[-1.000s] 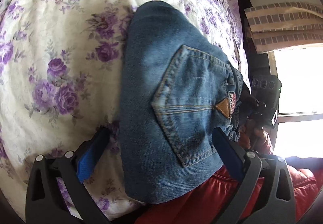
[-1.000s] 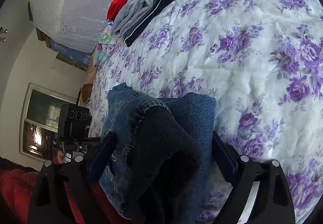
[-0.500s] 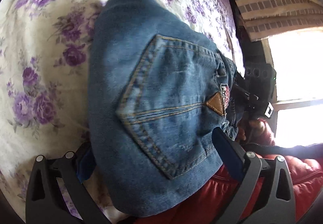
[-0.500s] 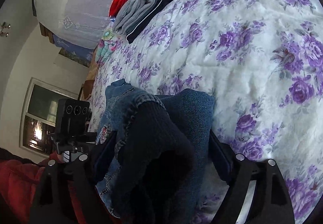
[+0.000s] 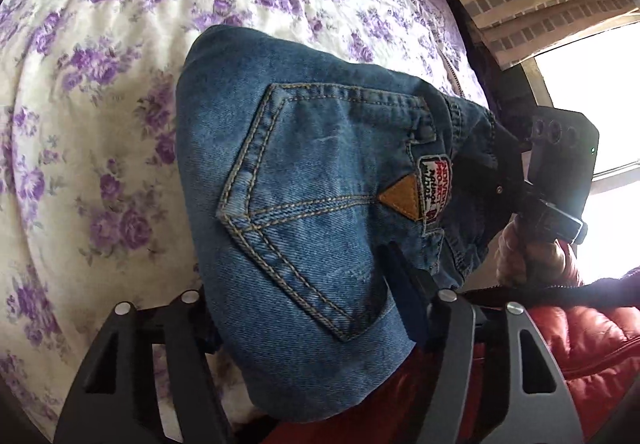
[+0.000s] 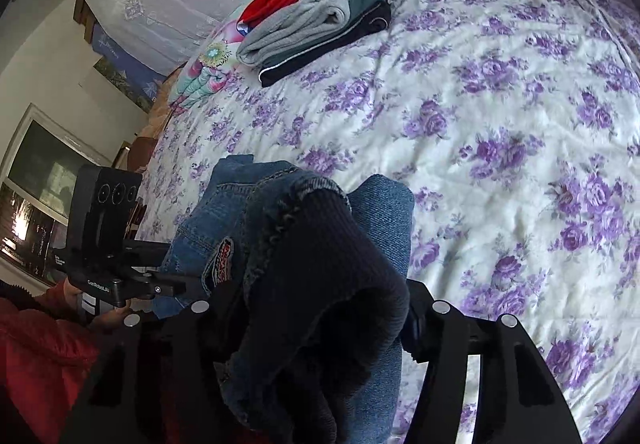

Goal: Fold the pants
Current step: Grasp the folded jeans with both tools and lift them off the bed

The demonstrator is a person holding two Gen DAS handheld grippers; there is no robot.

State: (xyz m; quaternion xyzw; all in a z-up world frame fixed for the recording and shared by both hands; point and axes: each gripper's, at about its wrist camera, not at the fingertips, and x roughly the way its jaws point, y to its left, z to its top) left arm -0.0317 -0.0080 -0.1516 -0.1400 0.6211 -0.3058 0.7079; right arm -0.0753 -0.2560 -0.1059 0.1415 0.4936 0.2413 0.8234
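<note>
**Both grippers clamped on the folded jeans, about to set them down?**

Left gripper (image 5: 304, 308) has its jaws closed around the folded jeans (image 5: 304, 179), gripping the bundle from both sides near the bottom of the back pocket (image 5: 320, 203). Right gripper (image 6: 316, 328) looks like it's doing the same from the other end, jaws pressed against the denim and the dark ribbed waistband (image 6: 320, 264) that bulges out between them. So the pants are pinched at both ends and held as a thick bundle just over the near edge of the bed (image 5: 100, 83), close to the person's red jacket (image 5: 580, 344). I can't tell whether the underside is touching the bedspread or hanging slightly above it.

My read: the folding itself is pretty much done, and this is the carry-and-place step. From the right wrist view there's a pile of folded clothes (image 6: 320, 15) up at about 12 o'clock, well apart from the jeans, with plenty of bare floral bedspread between.

Next move probably needs both hands travelling together so the bundle doesn't pop open, then lowering it flat before either gripper lets go. That waistband looks bulky and springy, so I'd guess it wants to unfold the moment the squeeze comes off. Maybe press it down first.
</note>
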